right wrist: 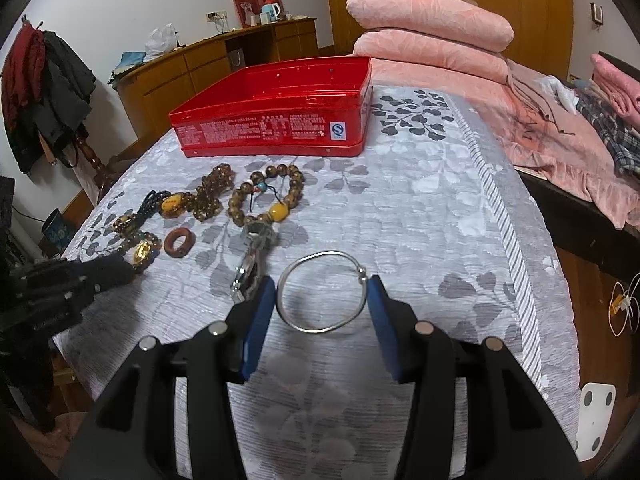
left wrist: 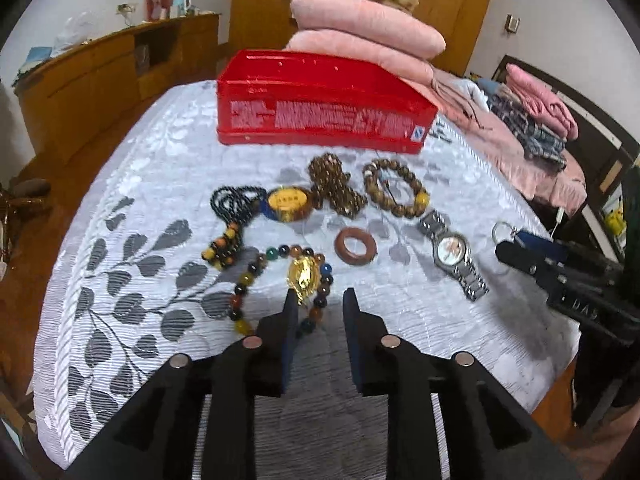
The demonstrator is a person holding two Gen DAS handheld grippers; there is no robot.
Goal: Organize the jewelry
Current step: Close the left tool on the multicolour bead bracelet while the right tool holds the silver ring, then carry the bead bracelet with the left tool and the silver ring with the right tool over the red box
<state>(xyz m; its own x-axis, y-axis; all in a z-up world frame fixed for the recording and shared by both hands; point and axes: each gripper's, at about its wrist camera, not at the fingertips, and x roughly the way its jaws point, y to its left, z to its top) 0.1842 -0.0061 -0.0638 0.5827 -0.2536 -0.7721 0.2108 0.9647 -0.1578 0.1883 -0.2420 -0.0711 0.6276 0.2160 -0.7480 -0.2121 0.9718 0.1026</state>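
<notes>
Your right gripper [right wrist: 322,294]: fingers spread wide, silver bangle [right wrist: 320,292] lying flat between blue pads, nothing pinched. Your left gripper [left wrist: 318,300]: fingers parted, tips at near edge of multicolour bead bracelet [left wrist: 280,284] with gold pendant, gripping nothing. Watch [left wrist: 452,254], brown ring [left wrist: 355,246], tiger-eye bracelet [left wrist: 394,188], other bead strands spread on grey leaf-print bedspread [left wrist: 160,184]. Red tin [right wrist: 280,110] open, just beyond jewelry.
</notes>
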